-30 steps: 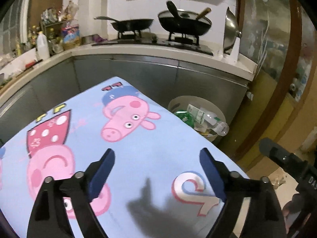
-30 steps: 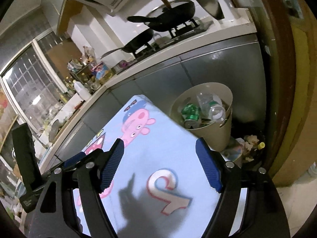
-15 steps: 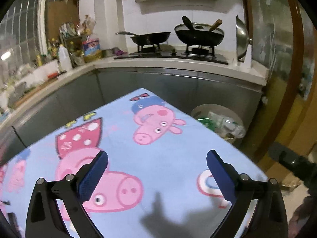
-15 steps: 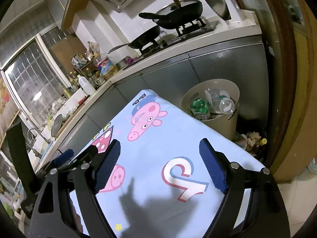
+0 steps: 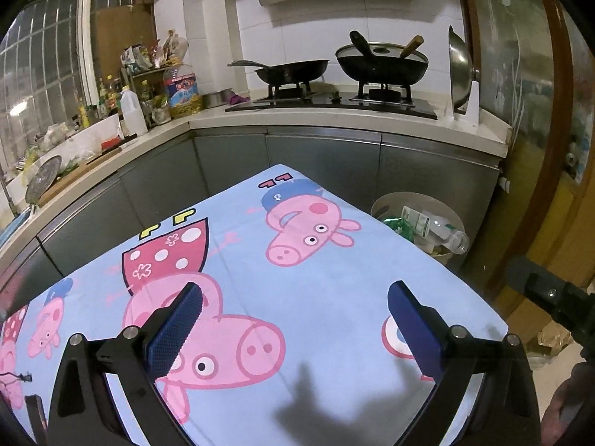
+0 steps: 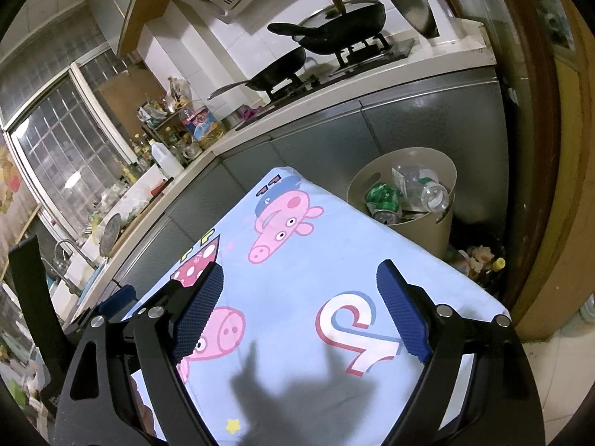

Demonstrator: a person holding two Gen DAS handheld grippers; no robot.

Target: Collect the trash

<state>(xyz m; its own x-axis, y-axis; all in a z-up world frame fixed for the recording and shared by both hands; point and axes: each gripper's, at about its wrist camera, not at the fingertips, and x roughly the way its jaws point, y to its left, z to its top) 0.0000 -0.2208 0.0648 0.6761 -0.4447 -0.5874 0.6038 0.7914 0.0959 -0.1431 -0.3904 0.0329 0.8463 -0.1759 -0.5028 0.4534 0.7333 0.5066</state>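
Note:
A beige trash bin (image 5: 416, 196) (image 6: 420, 230) stands on the floor past the table's far right edge. It holds a clear plastic bottle (image 5: 442, 230) (image 6: 427, 190), a green can (image 6: 383, 193) and other waste. My left gripper (image 5: 293, 290) hovers open over the cartoon-pig tablecloth (image 5: 334, 278), with nothing between its blue pads. My right gripper (image 6: 300, 268) is also open and empty above the same cloth (image 6: 308, 252). No loose trash shows on the cloth. The other tool's black body appears at the right edge of the left wrist view (image 5: 550, 293) and at the left edge of the right wrist view (image 6: 33, 297).
A grey-fronted kitchen counter (image 5: 334, 119) wraps behind the table, with two black woks (image 5: 383, 63) on the stove and a steel lid (image 5: 461, 67) leaning upright. Bottles and jars crowd the left corner (image 5: 148, 96). Small clutter lies on the floor beside the bin (image 6: 479, 256). A wooden door frame (image 6: 539, 148) rises at the right.
Both grippers have drawn back and slightly up from the bin, so more of the cloth shows. Both pairs of jaws stand a little wider than a second ago.

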